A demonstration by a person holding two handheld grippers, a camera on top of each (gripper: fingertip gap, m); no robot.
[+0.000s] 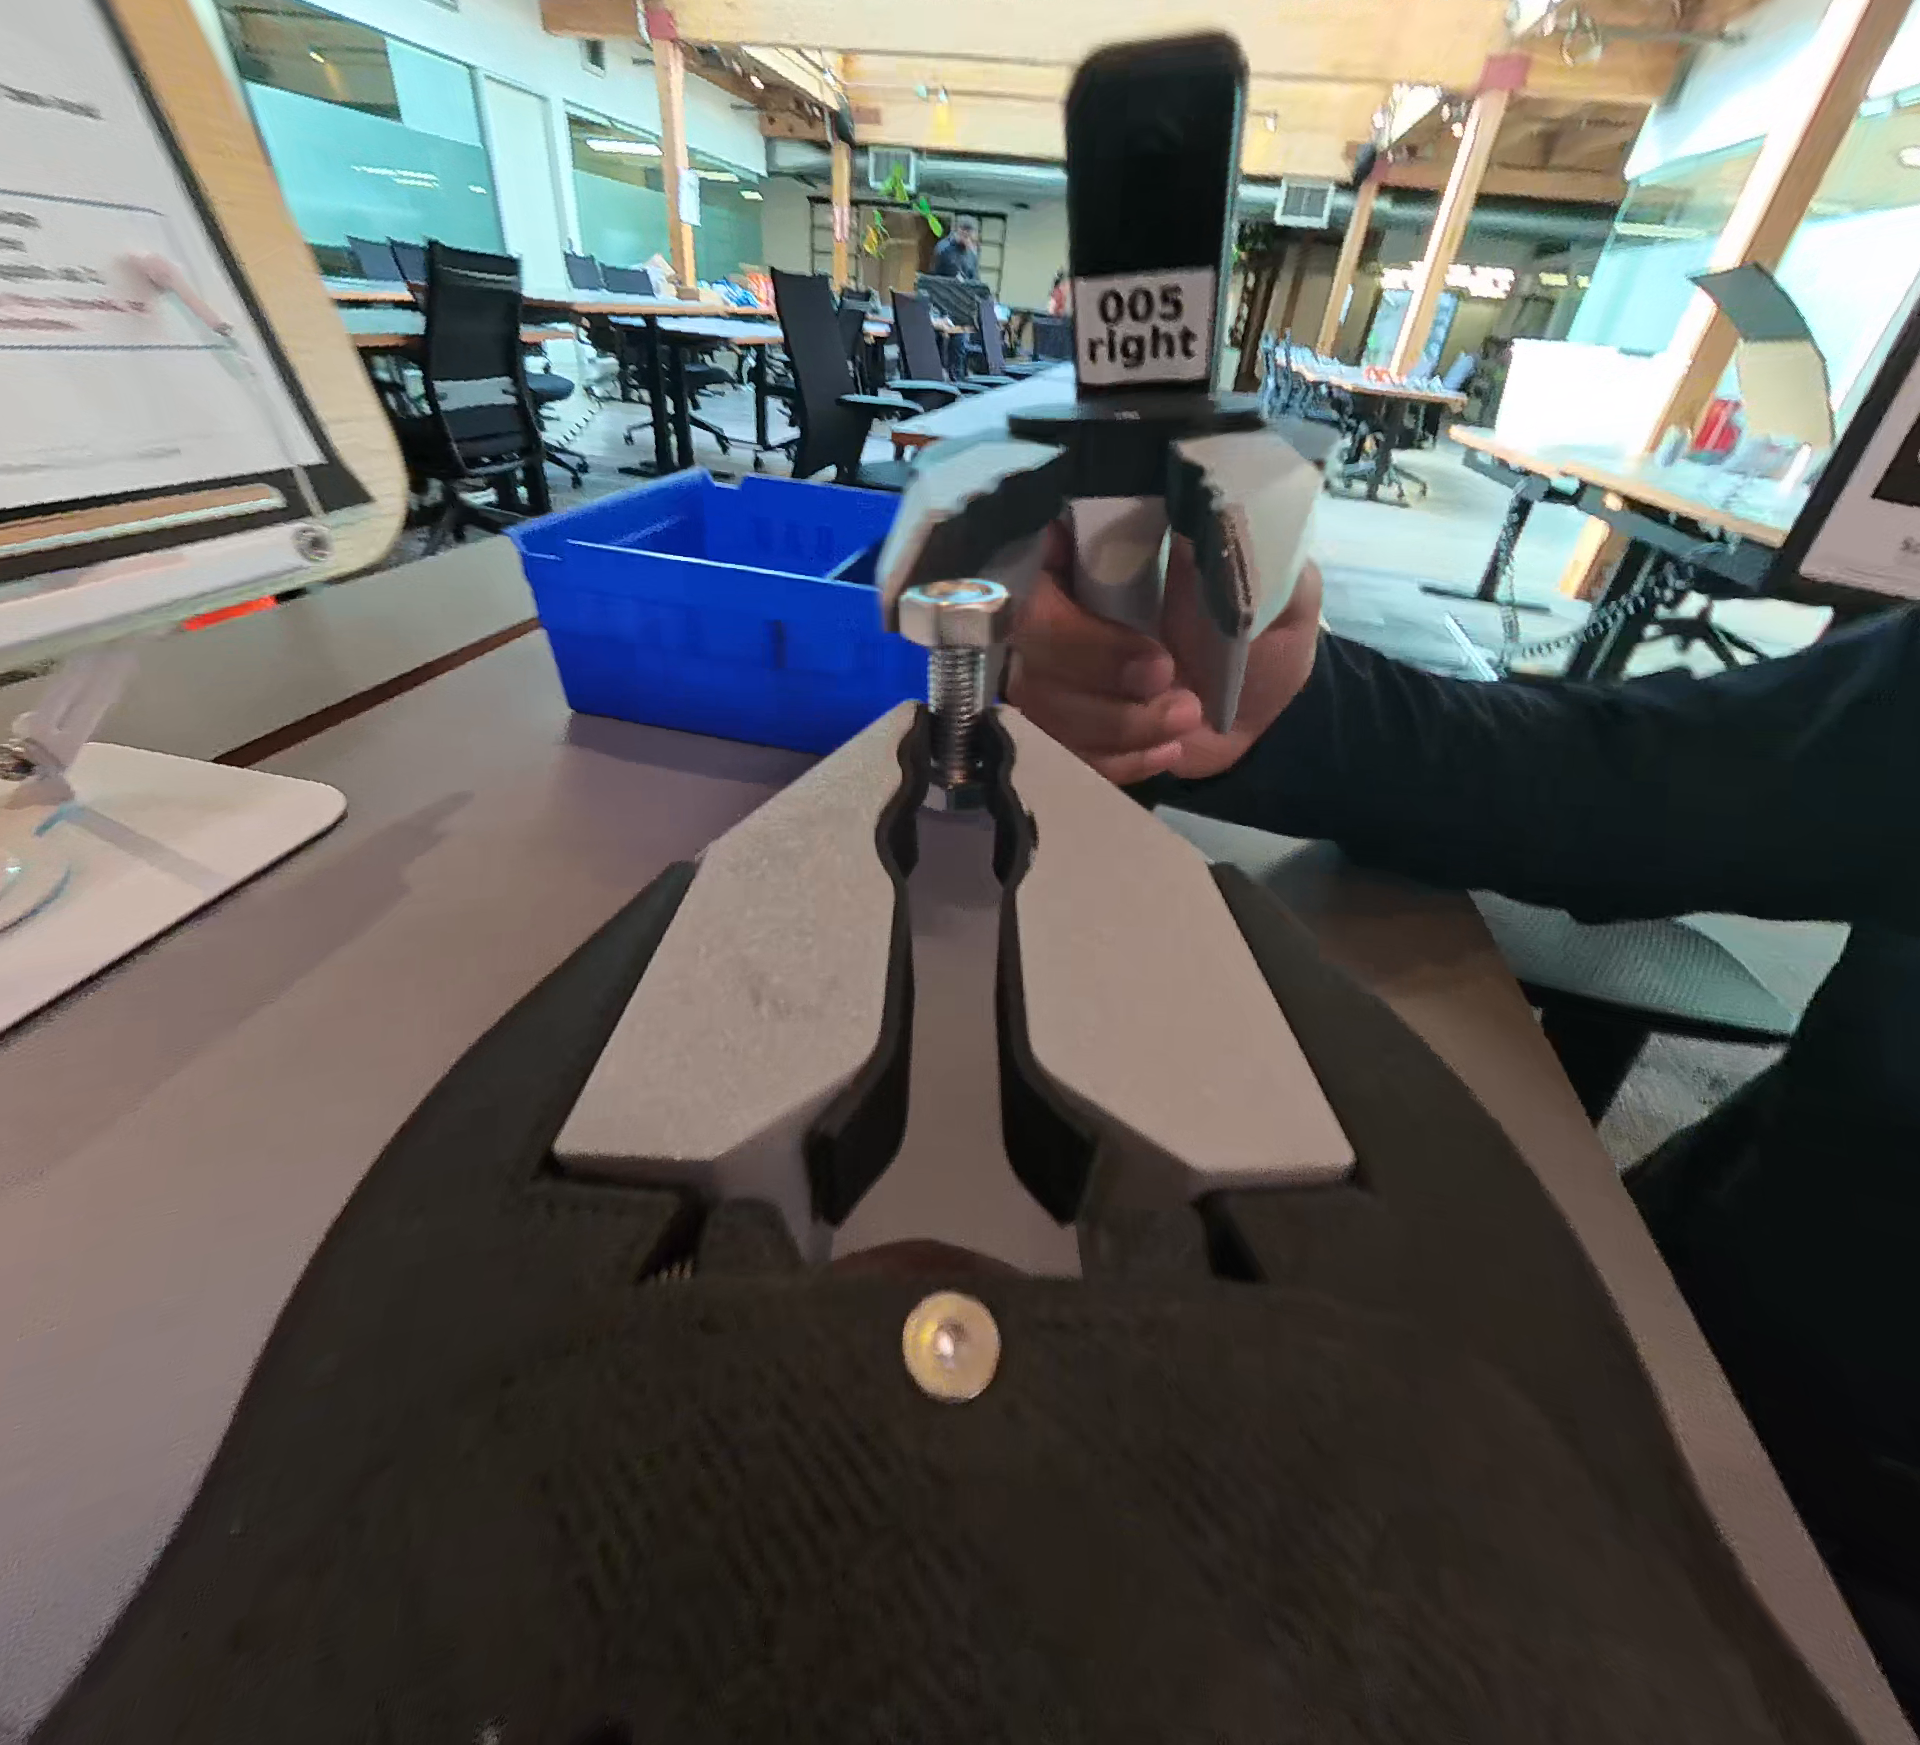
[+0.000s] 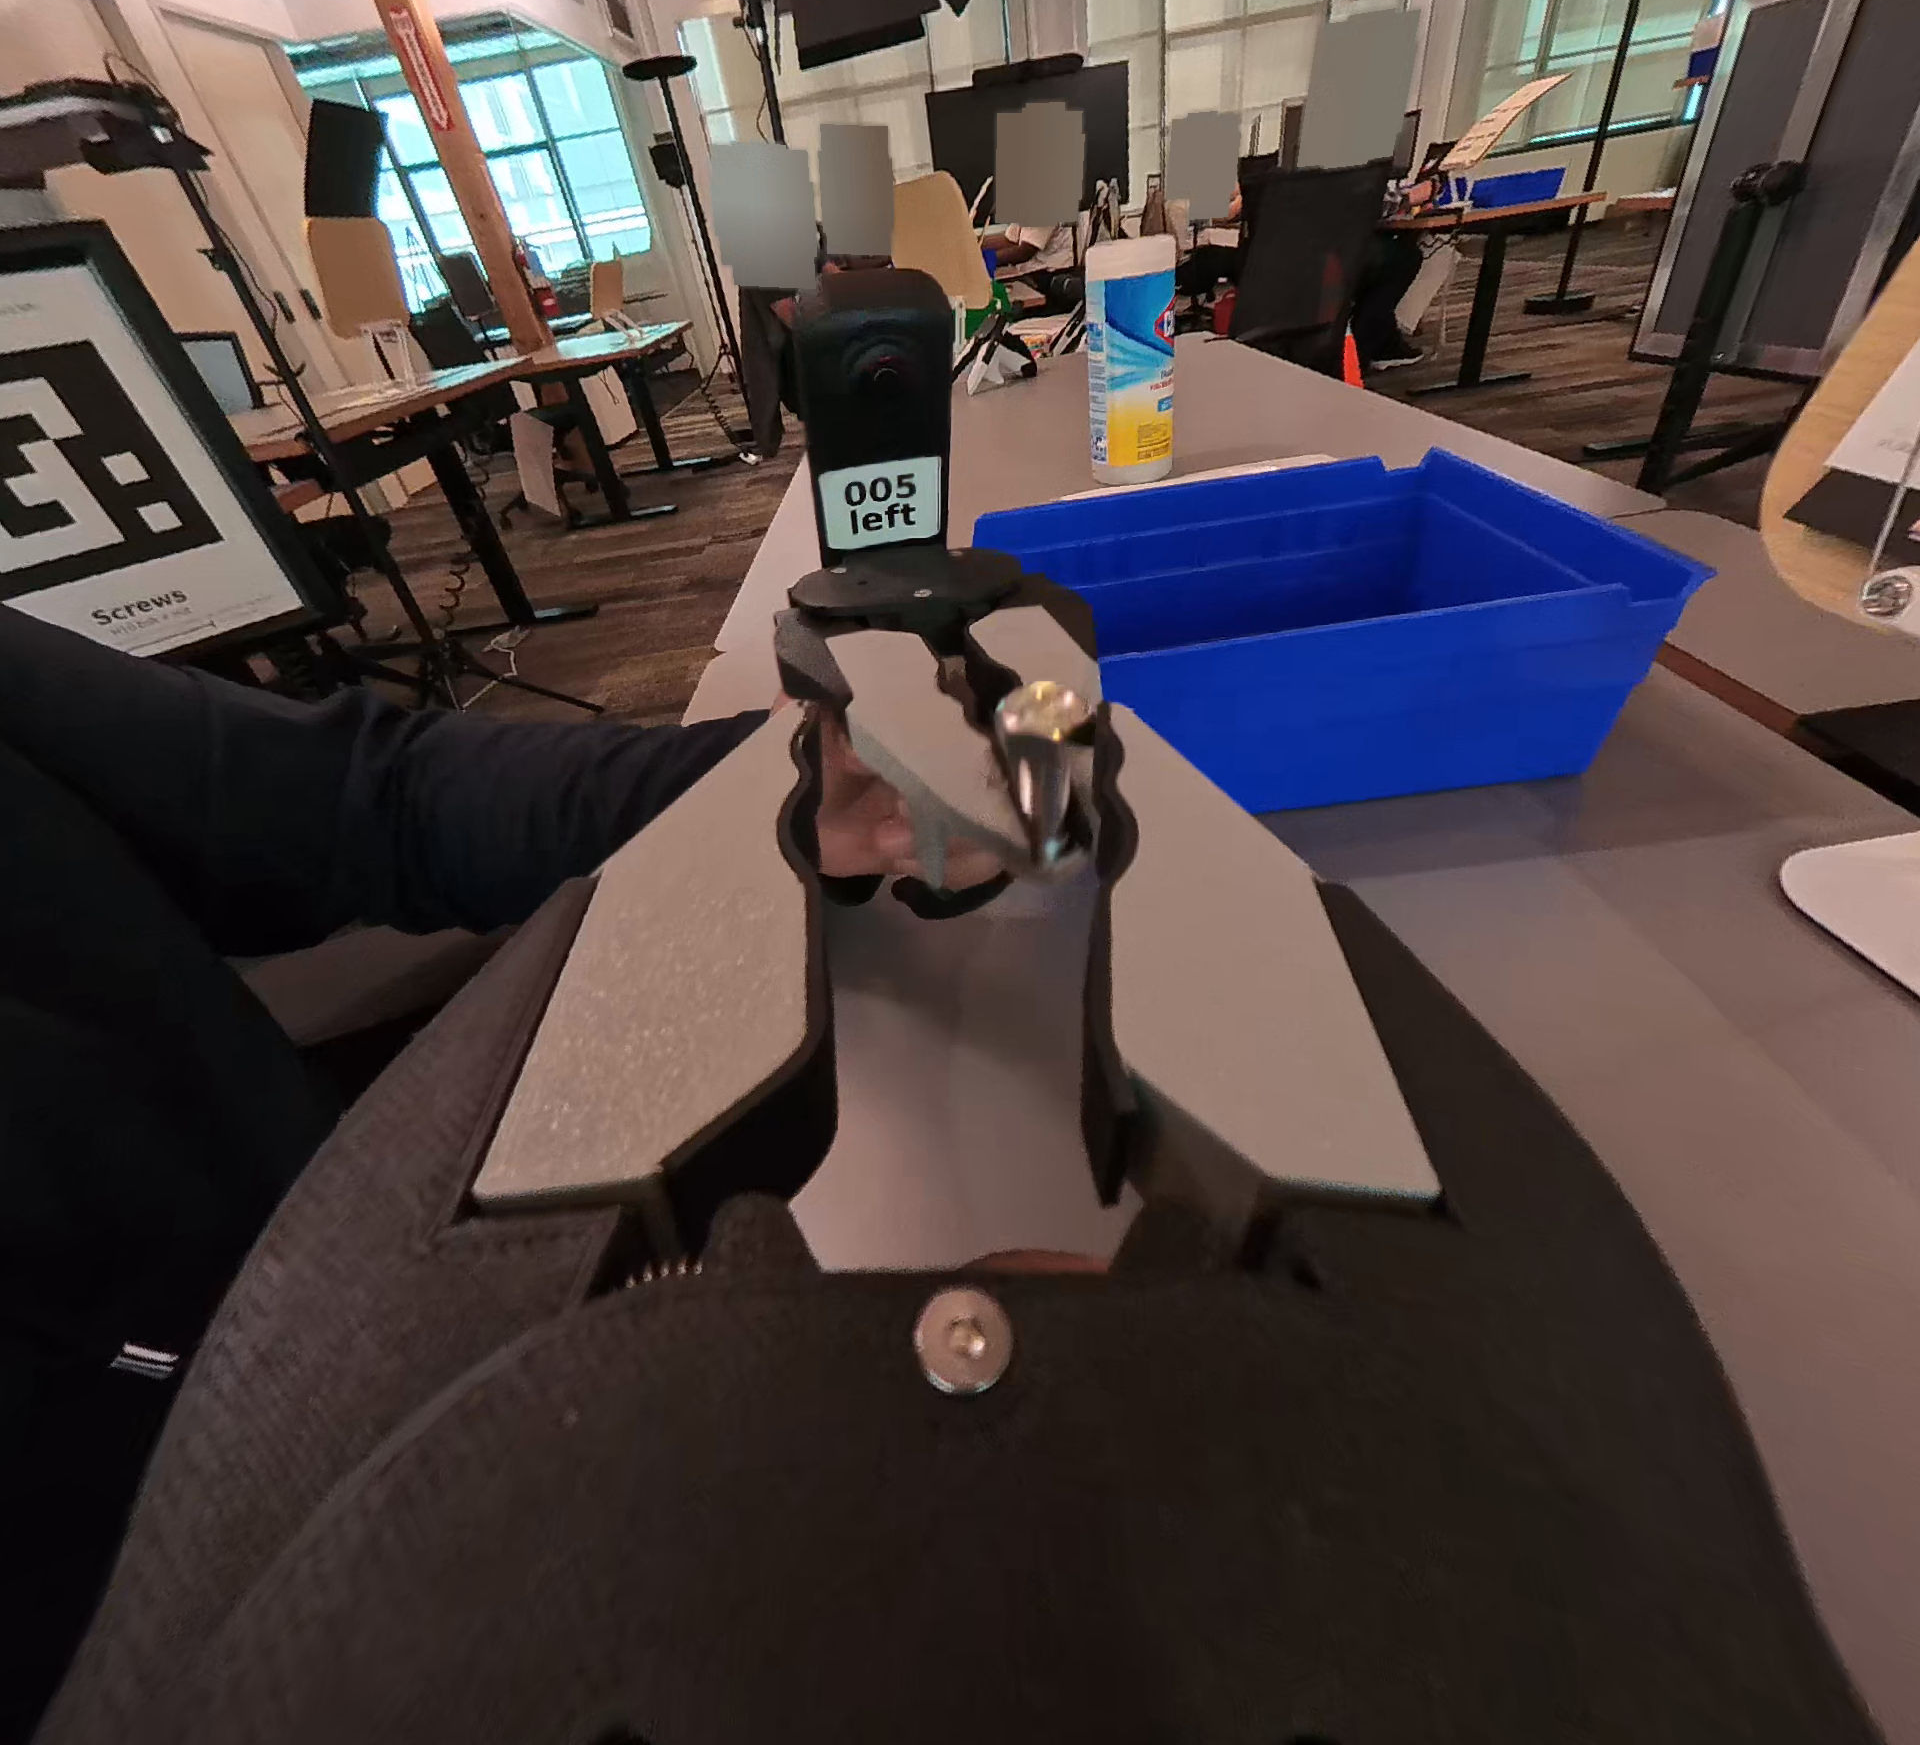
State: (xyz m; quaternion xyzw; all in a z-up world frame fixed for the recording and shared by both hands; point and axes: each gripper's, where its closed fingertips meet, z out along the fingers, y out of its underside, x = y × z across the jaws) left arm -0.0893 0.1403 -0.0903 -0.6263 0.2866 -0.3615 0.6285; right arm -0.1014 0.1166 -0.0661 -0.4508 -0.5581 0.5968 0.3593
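The left claw [image 1: 961, 765] is pinched narrow on the threaded shank of a bolt [image 1: 954, 656], held upright with its hex head on top, above the grey bench [image 1: 416, 864]. Facing it, the right claw [image 2: 951, 796] stands wide with nothing between its fingers, its tips close beside the bolt. A blue bin [image 1: 717, 604] sits on the bench just beyond both.

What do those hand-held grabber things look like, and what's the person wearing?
Each gripper, left and right, has a black textured body, two flat grey fingers with black wavy inner edges, and a black camera on top bearing a white label. The sleeves are dark.
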